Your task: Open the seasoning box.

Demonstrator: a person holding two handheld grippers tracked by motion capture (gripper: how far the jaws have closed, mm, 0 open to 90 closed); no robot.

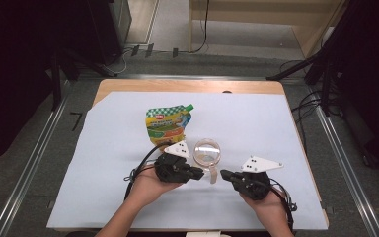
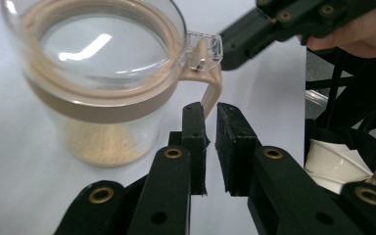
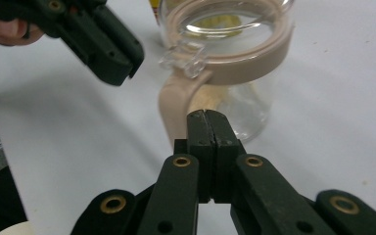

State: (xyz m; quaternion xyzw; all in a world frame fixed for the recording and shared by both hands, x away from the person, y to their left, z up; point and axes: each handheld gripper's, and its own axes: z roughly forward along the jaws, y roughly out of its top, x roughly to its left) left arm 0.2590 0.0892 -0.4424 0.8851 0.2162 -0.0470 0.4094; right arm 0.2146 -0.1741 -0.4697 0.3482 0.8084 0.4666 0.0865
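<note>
Nearest the high camera, two hands come up from the bottom edge, and the left hand-held gripper [image 1: 196, 174] sits just left of the glass jar's handle [image 1: 213, 174]; in the left gripper view its jaws stand slightly parted with nothing between them, their tips just short of the handle [image 2: 210, 90], so it is released rather than gripping. Left of and behind that hand lies a green and yellow refill pouch [image 1: 168, 124], flat on the pale sheet covering the table [image 1: 256, 118], well apart from both tools. Moving rightward, the glass jar [image 1: 207, 152] stands upright in the middle of the table, its clear hinged lid [image 2: 103, 41] down and a little yellowish powder [image 2: 105, 144] at the bottom. The likely trouble is here: the jar looks light and nearly empty, so a sideways shove on the handle could spin or tip it instead of opening the lid. On the right, the right hand-held gripper [image 1: 225, 174] is clenched, jaws pressed together empty, pointing at the handle [image 3: 175, 105] from the other side. With both tips crowding the same narrow handle and lid tab [image 3: 183, 58], they may knock into each other, or a pad may slip off the smooth plastic.
</note>
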